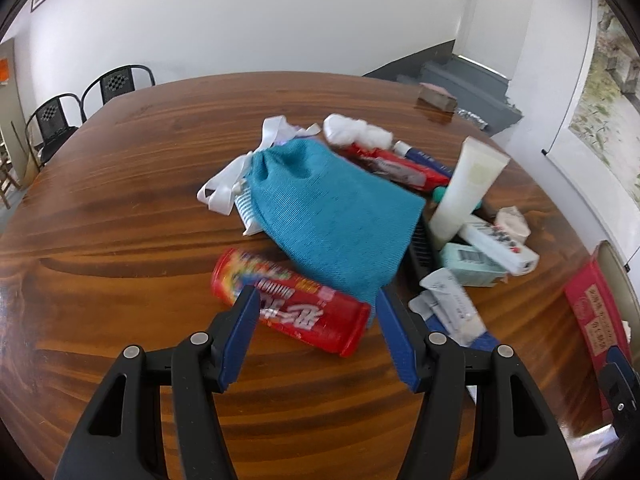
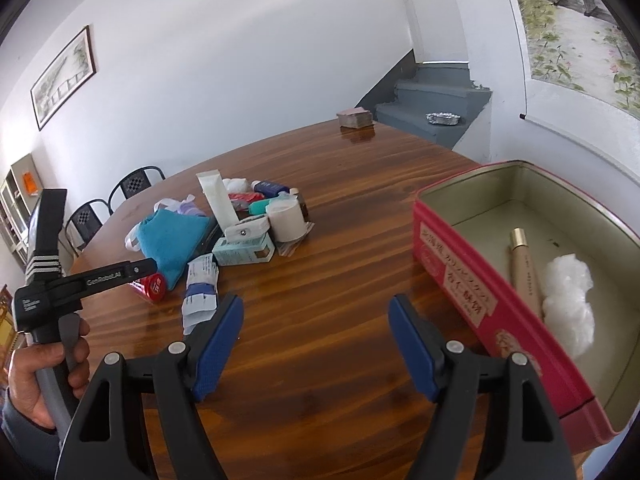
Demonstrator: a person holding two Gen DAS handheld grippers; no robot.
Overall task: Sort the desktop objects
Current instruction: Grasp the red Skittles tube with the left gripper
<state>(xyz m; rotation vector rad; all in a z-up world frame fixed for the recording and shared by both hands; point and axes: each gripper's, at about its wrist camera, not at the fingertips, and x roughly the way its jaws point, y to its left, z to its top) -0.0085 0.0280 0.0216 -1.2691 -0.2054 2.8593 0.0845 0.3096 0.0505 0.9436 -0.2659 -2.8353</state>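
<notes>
**Desk:** What's the moment here?

**Photographer:** Mid-sort at a wooden surface (image 2: pixel 360 216). The left gripper (image 1: pixel 316 300) hangs just above a red can (image 1: pixel 292 304) lying on its side, jaws parted and nothing between the pads. One blue finger overlaps the can's body in the left wrist view; the other sits near its end, by the edge of a teal drawstring pouch (image 1: pixel 332 216).

**Desk:** And the other hand?

**Photographer:** The right gripper (image 2: pixel 316 304) is spread wide and empty over bare wood, between the clutter pile and a red tin box (image 2: pixel 460 280). The box already holds a gold-capped tube (image 2: pixel 524 268) and a wad of white plastic (image 2: pixel 568 300).

**Desk:** So which step is it?

**Photographer:** My reading: the approach for the next pick, most likely the can, with the tin as the destination.

**Desk:** What does the next move need?

**Photographer:** Probably lowering the left gripper so both fingers straddle the can across its width, then closing. The can is round and may roll; the pouch rests against it and could be caught. The rest of the pile, including a white tube (image 1: pixel 464 188) and small boxes, waits beyond.
</notes>
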